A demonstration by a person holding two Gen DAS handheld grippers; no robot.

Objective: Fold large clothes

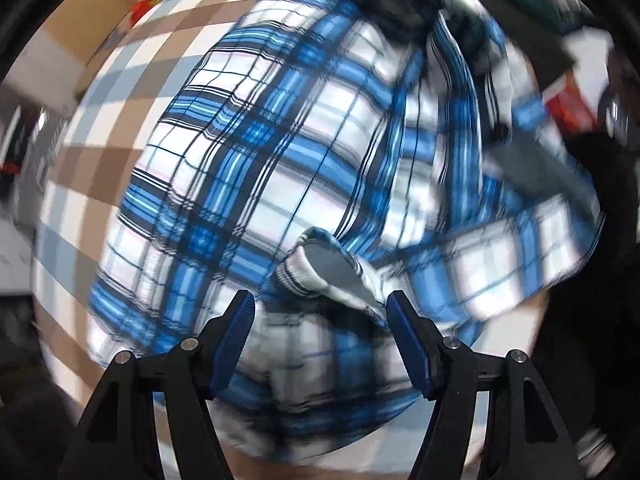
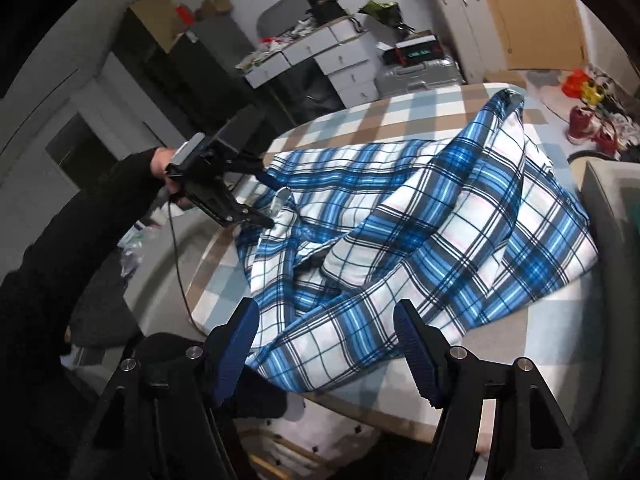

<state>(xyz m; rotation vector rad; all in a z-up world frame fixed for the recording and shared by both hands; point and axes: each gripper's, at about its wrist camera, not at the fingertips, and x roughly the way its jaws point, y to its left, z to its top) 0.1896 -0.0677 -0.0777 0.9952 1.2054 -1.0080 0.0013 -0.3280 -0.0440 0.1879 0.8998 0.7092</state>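
Observation:
A large blue, white and black plaid shirt [image 2: 400,208] lies crumpled on a table under a beige, light-blue and white checked cloth [image 2: 400,112]. In the blurred left wrist view the shirt [image 1: 280,160] fills the picture, with the checked cloth [image 1: 120,120] at the left. My left gripper [image 1: 320,300] points down at it, open, and a sleeve cuff [image 1: 328,276] lies just ahead between the fingertips, not pinched. The right wrist view shows that left gripper [image 2: 270,200] in a black-sleeved hand [image 2: 160,168], above the cuff [image 2: 284,204]. My right gripper [image 2: 326,312] is open over the shirt's near part.
Behind the table stand white drawer boxes [image 2: 340,60], a silver suitcase [image 2: 420,76] and a big cardboard sheet [image 2: 532,16]. Red shoes [image 2: 588,128] lie on the floor at the far right. A grey padded seat [image 2: 608,200] adjoins the table's right side. A cable [image 2: 180,260] hangs from the left gripper.

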